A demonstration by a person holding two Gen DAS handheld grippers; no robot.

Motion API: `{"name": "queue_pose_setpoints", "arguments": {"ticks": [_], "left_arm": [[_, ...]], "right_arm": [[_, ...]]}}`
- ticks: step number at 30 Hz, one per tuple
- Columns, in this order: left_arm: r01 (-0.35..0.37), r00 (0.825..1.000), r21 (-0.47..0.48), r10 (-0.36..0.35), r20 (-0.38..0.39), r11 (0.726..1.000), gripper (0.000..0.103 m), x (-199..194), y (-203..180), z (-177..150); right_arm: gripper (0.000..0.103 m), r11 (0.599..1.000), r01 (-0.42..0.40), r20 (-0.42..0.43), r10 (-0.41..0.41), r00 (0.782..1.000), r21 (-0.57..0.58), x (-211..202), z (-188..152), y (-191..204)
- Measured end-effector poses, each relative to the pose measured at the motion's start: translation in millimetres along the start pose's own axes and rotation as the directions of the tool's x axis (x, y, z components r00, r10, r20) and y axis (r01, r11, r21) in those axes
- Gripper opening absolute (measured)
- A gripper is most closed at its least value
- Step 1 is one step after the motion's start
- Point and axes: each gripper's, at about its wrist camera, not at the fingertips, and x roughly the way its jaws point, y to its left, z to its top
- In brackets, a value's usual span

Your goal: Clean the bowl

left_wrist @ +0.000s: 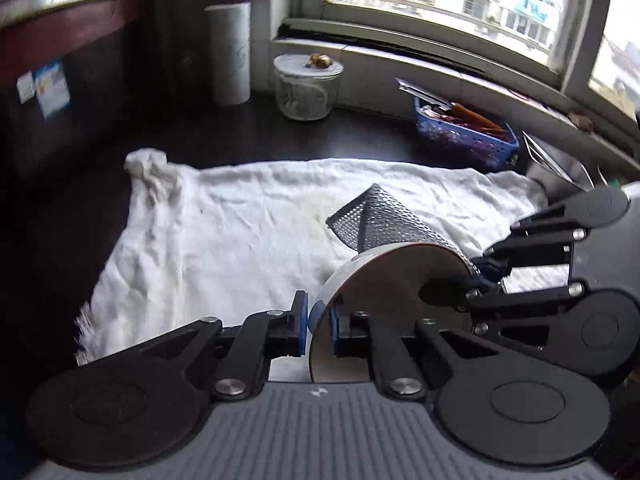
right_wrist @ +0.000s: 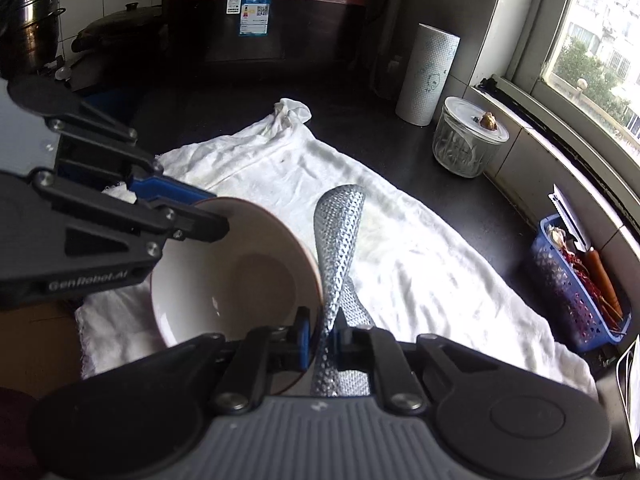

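Right now both grippers meet over a white cloth (right_wrist: pixel 420 264) spread on a dark counter (right_wrist: pixel 360 136). The left gripper (left_wrist: pixel 319 330) has its jaws closed down to a narrow gap on the rim of the bowl (left_wrist: pixel 400 280), one blue pad outside the wall and one inside; from its own camera the bowl stands tilted on edge, its pale outer wall towards the left and its opening facing right. In the right wrist view the same gripper (right_wrist: pixel 208 210) comes in from the left and clamps the far left part of the rim, and the bowl (right_wrist: pixel 236 276) shows its pale inside with a thin reddish-brown edge.

The right gripper (right_wrist: pixel 323 340) has its jaws nearly together on a silvery mesh scouring cloth (right_wrist: pixel 340 236). The cloth rises from between the pads in a twisted strip that lies against the right side of the bowl's rim. In the left wrist view this gripper (left_wrist: pixel 480 276) reaches in from the right and the mesh cloth (left_wrist: pixel 372 220) stands up just behind the bowl.

Farther back, a roll of paper towel (right_wrist: pixel 428 76) stands near a lidded glass jar (right_wrist: pixel 468 140) beside the window sill. To the right a blue plastic basket (right_wrist: pixel 572 292) holds a few items. At the far left a dark red cooker (right_wrist: pixel 264 12) with a label sits against the wall.
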Motion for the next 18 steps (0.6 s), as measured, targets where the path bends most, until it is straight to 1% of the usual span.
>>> {"name": "queue_pose_setpoints", "arguments": {"ticks": [2,3,5,7,8,10,11,15,17,18], "left_arm": [[0.029,0.999,-0.119,-0.033,-0.030,0.992,0.010,4,14,-3],[0.046,0.997,-0.191,-0.056,-0.044,0.981,0.010,6,22,-6],[0.073,0.993,-0.314,-0.098,-0.065,0.947,0.011,11,37,-12],[0.096,0.987,-0.427,-0.143,-0.079,0.899,0.011,16,50,-18],[0.108,0.981,-0.498,-0.173,-0.086,0.860,0.011,19,57,-23],[0.119,0.973,-0.595,-0.213,-0.090,0.795,0.012,24,68,-31],[0.125,0.965,-0.663,-0.245,-0.090,0.738,0.012,27,74,-37],[0.126,0.942,-0.809,-0.326,-0.085,0.574,0.012,37,89,-56],[0.123,0.932,-0.845,-0.353,-0.081,0.520,0.012,41,92,-63],[0.124,0.931,-0.847,-0.356,-0.081,0.517,0.012,41,92,-64]], "right_arm": [[0.013,0.999,-0.018,-0.009,0.018,1.000,0.027,3,-2,0],[0.014,0.999,-0.026,-0.014,0.026,1.000,0.033,4,-4,1],[0.016,0.999,-0.034,-0.021,0.035,0.999,0.037,7,-6,4],[0.017,0.998,-0.037,-0.021,0.038,0.999,0.040,9,-7,7],[0.017,0.998,-0.040,-0.020,0.041,0.999,0.044,9,-7,7],[0.018,0.997,-0.049,-0.019,0.050,0.999,0.053,10,-8,8],[0.018,0.997,-0.054,-0.018,0.056,0.998,0.058,10,-9,8],[0.020,0.997,-0.056,-0.014,0.057,0.998,0.061,11,-10,11],[0.024,0.996,-0.067,-0.014,0.068,0.998,0.067,13,-11,12],[0.025,0.995,-0.070,-0.014,0.071,0.997,0.067,13,-12,12]]}}
